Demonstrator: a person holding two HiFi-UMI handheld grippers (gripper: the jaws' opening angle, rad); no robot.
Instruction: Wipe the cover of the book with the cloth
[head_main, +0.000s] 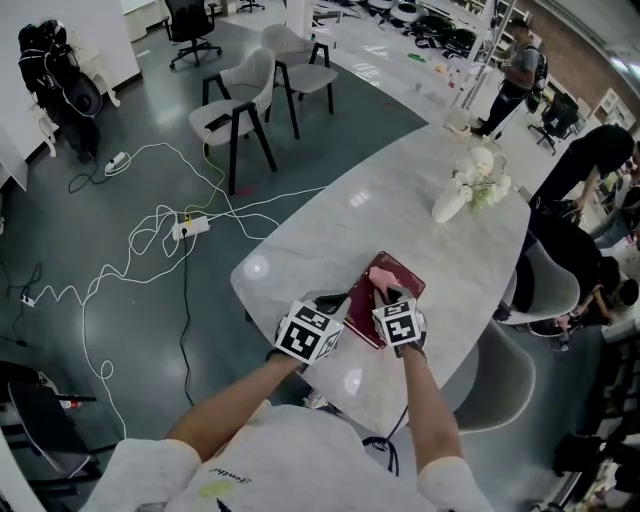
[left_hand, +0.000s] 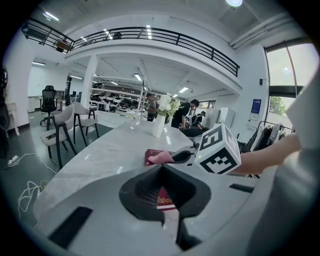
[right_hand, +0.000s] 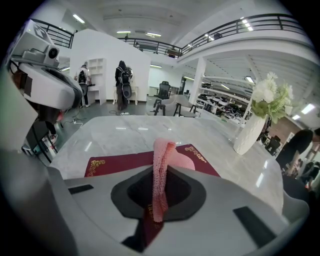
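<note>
We look down on a white marble worktop (head_main: 400, 200), oval in shape. A pale vase of white flowers (head_main: 468, 188) stands toward its far end, well apart from the book. Grey chairs (head_main: 240, 100) sit on the dark floor beyond. White cables run to a power strip (head_main: 190, 226) on the left. People stand and sit along the right side of the room.

The dark red book (right_hand: 115, 162) lies flat near the worktop's near edge, right in front of us. Its cover has gold corner ornaments and a line of gold print, too small to read. Each claw carries a cube with black-and-white square markers.

The right claw (right_hand: 162, 172) is clamped on a pink cloth (right_hand: 162, 155). The cloth stands up between the jaws and folds down onto the book's cover.

The left claw (left_hand: 162, 170) is at the book's near left end. Its jaws are drawn almost together, and the red cover shows through the narrow slit between them. We cannot tell whether its tips press on the book.
</note>
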